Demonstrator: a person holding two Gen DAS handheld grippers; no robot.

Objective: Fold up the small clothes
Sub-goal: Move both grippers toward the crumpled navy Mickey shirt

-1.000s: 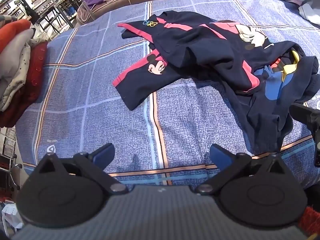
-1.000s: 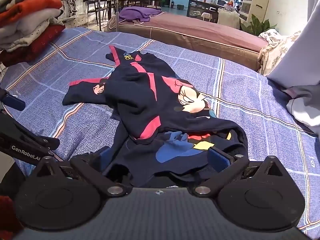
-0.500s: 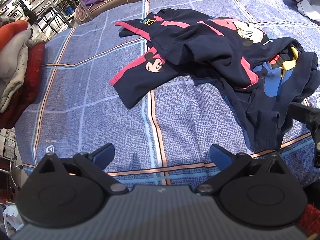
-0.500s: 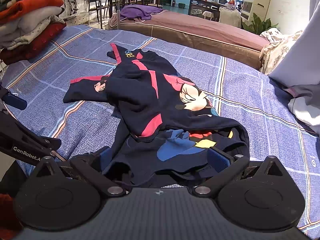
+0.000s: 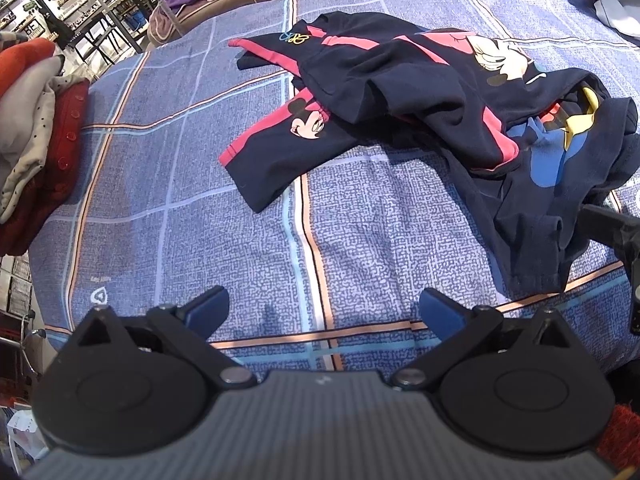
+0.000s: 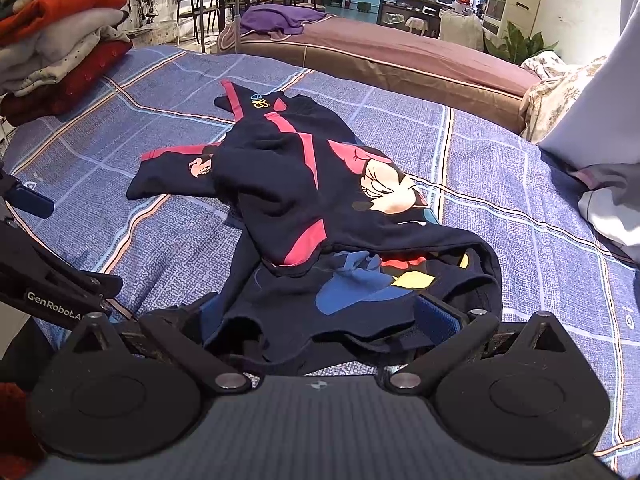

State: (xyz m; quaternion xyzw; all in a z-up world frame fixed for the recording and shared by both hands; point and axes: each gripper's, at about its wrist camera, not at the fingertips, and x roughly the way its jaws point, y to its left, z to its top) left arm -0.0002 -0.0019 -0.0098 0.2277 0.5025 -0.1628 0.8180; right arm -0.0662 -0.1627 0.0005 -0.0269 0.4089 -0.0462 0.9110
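Navy sweatshirt [image 6: 304,200] with pink stripes and a cartoon mouse print is lying crumpled on the blue checked bedspread [image 6: 500,184], straight ahead of my right fingers [image 6: 436,316]. Its near hem is bunching up between those fingers, which are standing wide apart on either side of the cloth and not pinching it. One sleeve [image 5: 276,152] is stretching out ahead of my left gripper [image 5: 324,312], whose blue-padded fingers are also spread wide and holding nothing, hovering over bare bedspread near the bed's edge, with the garment lying up and to their right. A stack of folded clothes [image 6: 60,40] is sitting far off to the left of both grippers. Beyond the sweatshirt, a brown mattress [image 6: 392,56] is carrying a purple cloth [image 6: 276,20].
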